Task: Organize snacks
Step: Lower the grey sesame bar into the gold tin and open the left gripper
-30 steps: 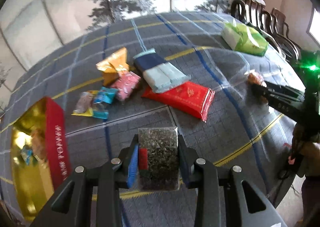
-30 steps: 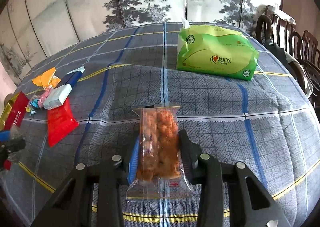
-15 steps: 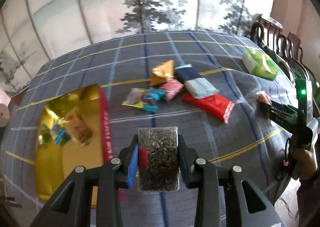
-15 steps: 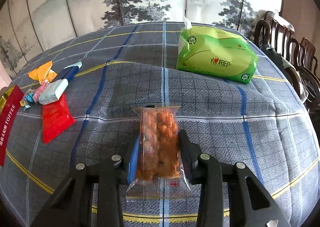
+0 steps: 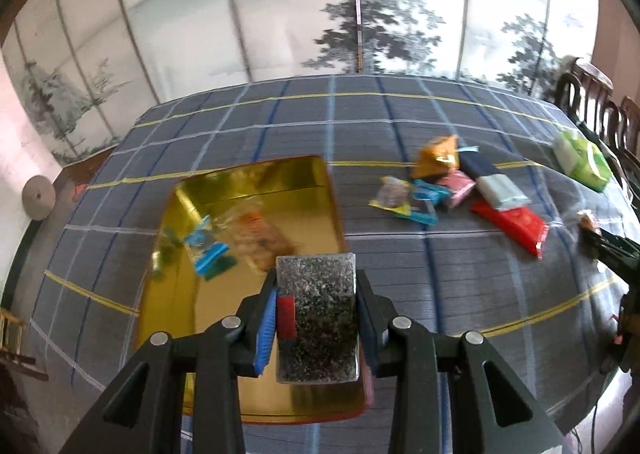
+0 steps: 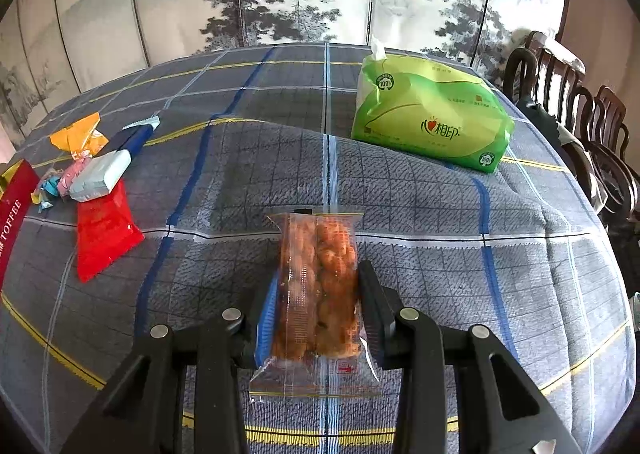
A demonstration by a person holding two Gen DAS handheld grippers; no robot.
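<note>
Since a second ago the left gripper [image 5: 316, 318] has swung across the table toward the gold tin [image 5: 256, 189], which has slid from the far left edge of its view to lie directly under the fingers; the right gripper [image 6: 316, 314] has barely shifted. The left gripper tilts steeply downward, its jaws closed on a clear packet of dark speckled snack [image 5: 316, 314] held upright between the blue-edged pads, over the near part of the open tin. Inside the tin lie a blue-wrapped sweet [image 5: 210, 254] and an orange snack packet [image 5: 256, 238]. Out on the checked tablecloth [image 5: 400, 125] to the right sits a loose cluster: an orange wrapper [image 5: 438, 155], a pink packet [image 5: 460, 187], a navy and pale blue packet [image 5: 490, 183] and a red packet [image 5: 512, 223]. The right gripper also points down at the cloth, its jaws pressed against a clear packet of orange-brown fried snack [image 6: 318, 286], held above the table. A green tissue pack [image 6: 432, 117] rests beyond it, near the dark wooden chairs [image 6: 568, 101].
</note>
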